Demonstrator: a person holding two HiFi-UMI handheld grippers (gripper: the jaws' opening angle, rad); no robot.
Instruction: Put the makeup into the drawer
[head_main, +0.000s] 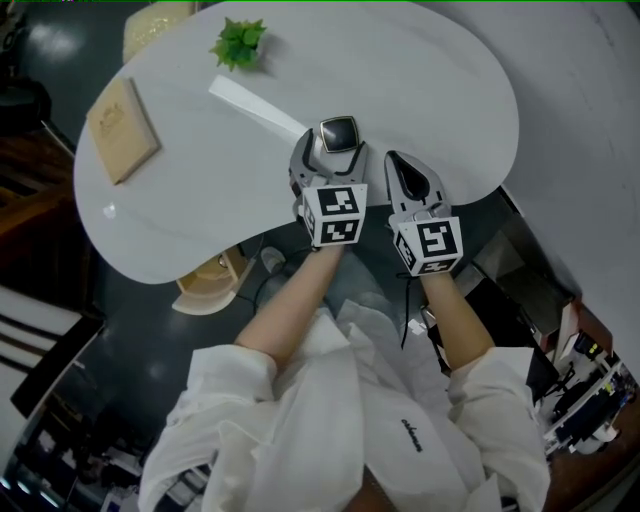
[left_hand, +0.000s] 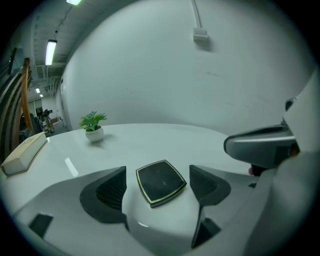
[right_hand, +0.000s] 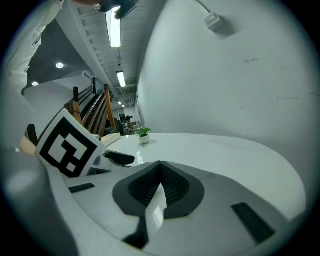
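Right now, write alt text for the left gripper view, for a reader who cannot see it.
The left claw stands open around a square black compact with a gold rim, lying on a white table, pads clear of it. A small potted plant stands farther back.

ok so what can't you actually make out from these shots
- Drawer: in no view; head view shows only the table top.
- Print on the tan book: too small, head view.
- Far edges of the compact: turned away, left gripper view.
- Floor clutter: dark, blurred, head view.
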